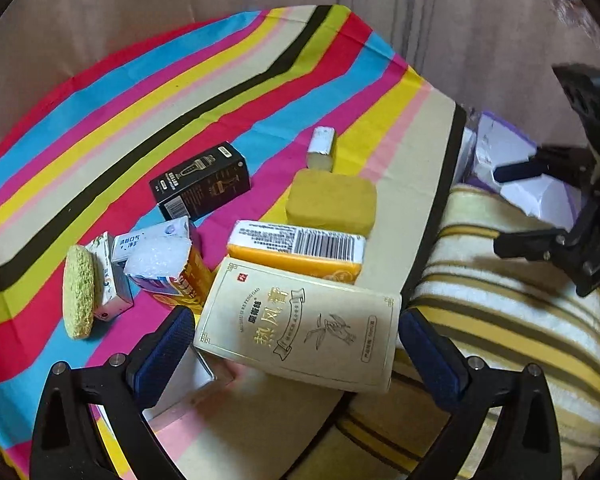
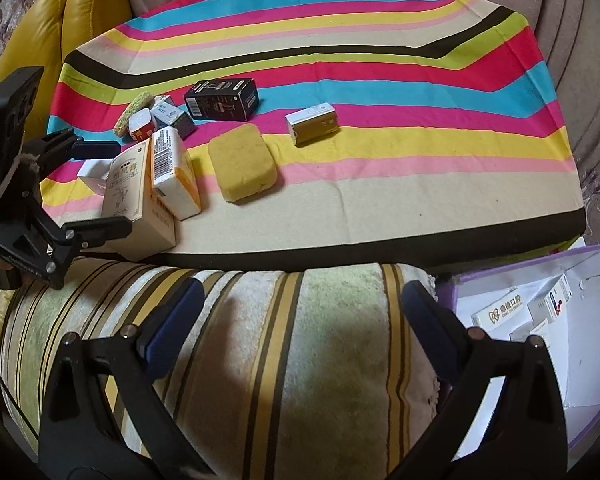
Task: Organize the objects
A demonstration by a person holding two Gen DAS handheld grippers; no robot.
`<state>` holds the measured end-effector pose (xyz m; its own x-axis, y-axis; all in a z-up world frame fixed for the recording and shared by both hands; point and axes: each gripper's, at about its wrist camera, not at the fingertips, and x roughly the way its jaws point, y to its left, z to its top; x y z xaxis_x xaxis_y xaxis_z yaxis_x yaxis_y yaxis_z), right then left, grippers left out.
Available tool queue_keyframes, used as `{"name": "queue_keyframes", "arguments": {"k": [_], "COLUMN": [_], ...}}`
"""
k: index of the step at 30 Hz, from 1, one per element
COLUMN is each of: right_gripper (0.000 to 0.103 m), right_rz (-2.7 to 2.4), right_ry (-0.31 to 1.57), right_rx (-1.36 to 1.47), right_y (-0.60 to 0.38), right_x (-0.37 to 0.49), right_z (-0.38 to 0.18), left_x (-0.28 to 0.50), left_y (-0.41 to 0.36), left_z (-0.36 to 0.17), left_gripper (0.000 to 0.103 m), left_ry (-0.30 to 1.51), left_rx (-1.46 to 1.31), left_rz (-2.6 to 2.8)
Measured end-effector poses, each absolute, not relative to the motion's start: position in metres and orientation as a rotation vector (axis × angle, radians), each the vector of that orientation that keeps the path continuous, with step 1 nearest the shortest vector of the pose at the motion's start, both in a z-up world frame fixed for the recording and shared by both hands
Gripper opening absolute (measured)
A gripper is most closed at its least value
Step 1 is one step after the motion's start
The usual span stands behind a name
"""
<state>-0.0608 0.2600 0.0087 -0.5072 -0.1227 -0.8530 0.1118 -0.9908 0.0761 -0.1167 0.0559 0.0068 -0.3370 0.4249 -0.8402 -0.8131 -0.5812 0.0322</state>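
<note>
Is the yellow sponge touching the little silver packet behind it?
Apart. The right wrist view shows striped tablecloth between the yellow sponge and the silver packet; the left wrist view makes them overlap.

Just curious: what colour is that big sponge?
Mustard yellow; the sponge shows best in the right wrist view.

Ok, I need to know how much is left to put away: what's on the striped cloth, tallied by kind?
Sponges: 2 (yellow sponge, green sponge)
Larger boxes: 5 (black box, silver box, orange box, cream box, white box)
Small cartons: 3, clustered
Total: 10
</note>
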Motion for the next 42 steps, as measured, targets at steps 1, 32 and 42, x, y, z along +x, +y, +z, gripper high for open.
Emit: {"name": "queue_keyframes", "arguments": {"k": [1, 32, 42], "right_gripper": [0.100, 0.090, 0.080], "right_rz": [-2.613, -2.582, -2.511], "right_ry": [-0.012, 0.174, 0.368], "right_rx": [1.481, 1.342, 1.334], "right_y": [0.259, 0.193, 0.141], "right_x": [-0.062, -0.084, -0.119], "right_z": [0.008, 0.017, 0.005], "left_x": [-0.115, -0.071, -0.071], "left_y": [0.057, -0.034, -0.060], "left_z": [0.006, 0.031, 0.019], "left_gripper": [0.103, 0.101, 0.101], "left_ry": [0.627, -0.013, -0.154], "left_rx": [-1.056, -1.206, -1.316], "left_rz": [1.974, 2.584, 2.665]}}
